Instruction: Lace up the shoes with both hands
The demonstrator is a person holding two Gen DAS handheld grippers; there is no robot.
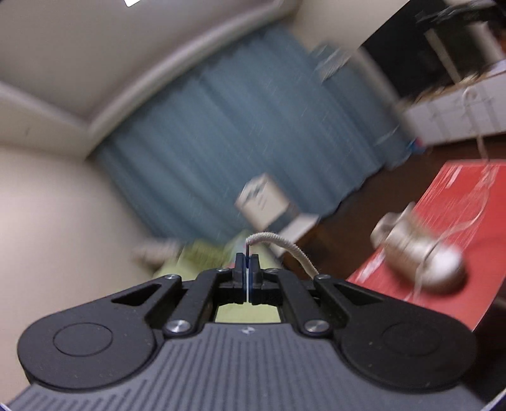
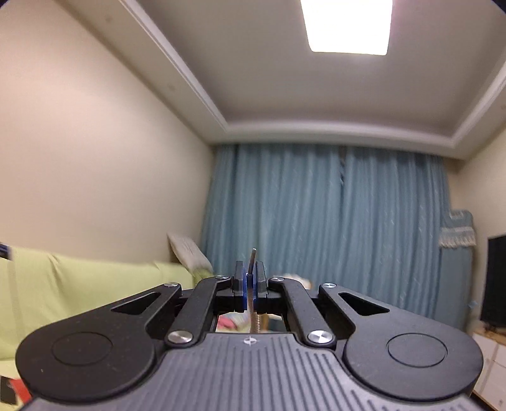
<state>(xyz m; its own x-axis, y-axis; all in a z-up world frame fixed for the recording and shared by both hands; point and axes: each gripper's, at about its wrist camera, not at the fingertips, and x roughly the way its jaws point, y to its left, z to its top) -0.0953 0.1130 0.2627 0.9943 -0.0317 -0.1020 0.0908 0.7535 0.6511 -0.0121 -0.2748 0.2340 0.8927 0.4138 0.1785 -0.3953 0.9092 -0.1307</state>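
Between my left gripper's [image 1: 247, 257] pressed-together jaws sits one lace end [image 1: 286, 245], its cord arching rightward and back past the linkage. Well off right, blurred shoe [image 1: 420, 257] rests on red box [image 1: 442, 196]. My right gripper [image 2: 249, 273] pinches the other lace tip [image 2: 252, 262], aglet poking upward, toward blue curtain [image 2: 316, 221].

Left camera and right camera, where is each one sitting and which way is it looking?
Left wrist view: sits on the left gripper, tilted and blurry, looking at the blue curtain and a shoe on a red box; its shut fingers pinch a shoelace.
Right wrist view: sits on the right gripper, looking slightly upward at the curtain, ceiling light and green sofa; its shut fingers pinch a lace tip.
Shared: both show the curtain, and each gripper holds lace. No hands show.
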